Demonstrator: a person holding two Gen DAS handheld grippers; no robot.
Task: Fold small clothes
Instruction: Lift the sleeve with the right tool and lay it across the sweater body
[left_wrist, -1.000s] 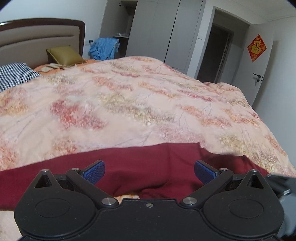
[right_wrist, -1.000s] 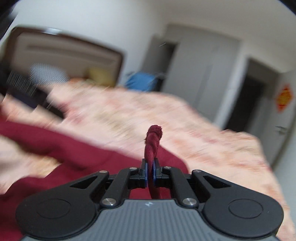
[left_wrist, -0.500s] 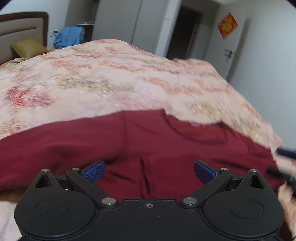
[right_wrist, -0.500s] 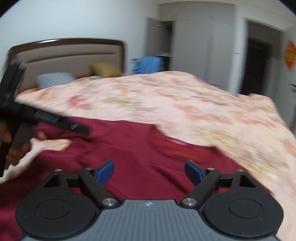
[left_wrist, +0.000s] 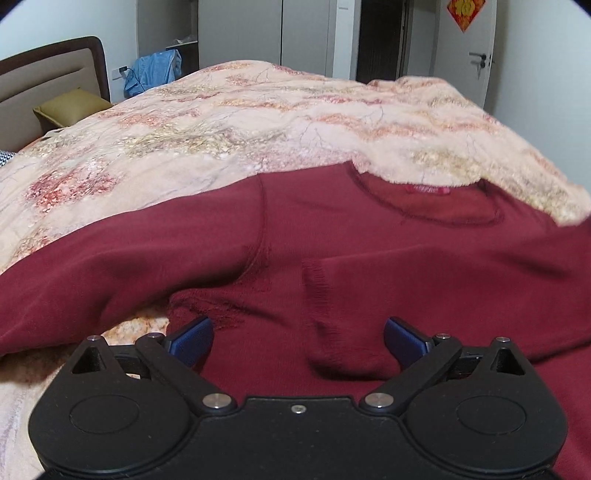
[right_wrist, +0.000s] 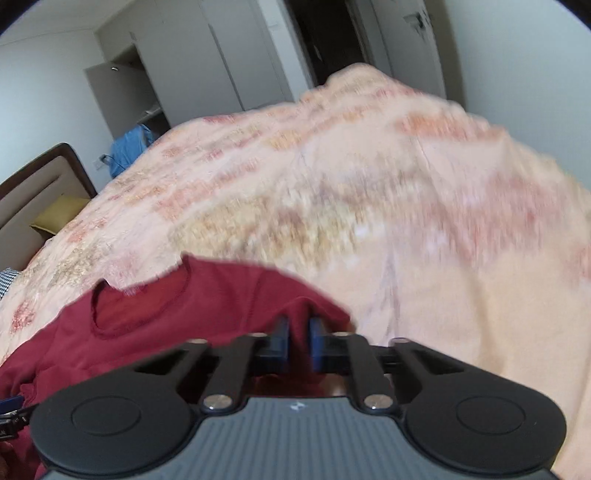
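A dark red sweater (left_wrist: 369, 236) lies spread on the floral bedspread (left_wrist: 258, 122), neckline (left_wrist: 428, 199) at the far side. One sleeve is folded across the body, its cuff (left_wrist: 317, 291) near the middle. My left gripper (left_wrist: 297, 338) is open and empty just above the sweater's near part. In the right wrist view the sweater (right_wrist: 166, 321) fills the lower left. My right gripper (right_wrist: 299, 341) is nearly closed, pinching a fold of red fabric at the sweater's right shoulder edge.
An olive pillow (left_wrist: 70, 107) lies by the brown headboard (left_wrist: 44, 77) at the far left. A blue garment (left_wrist: 155, 72) hangs near the grey wardrobe (left_wrist: 243, 33). A door (left_wrist: 465, 48) stands at the far right. Bare bedspread lies beyond the sweater.
My right gripper opened and let go of the sleeve, moved right, and has closed on the sweater's right shoulder edge. My left gripper stayed open and shifted right over the sweater.
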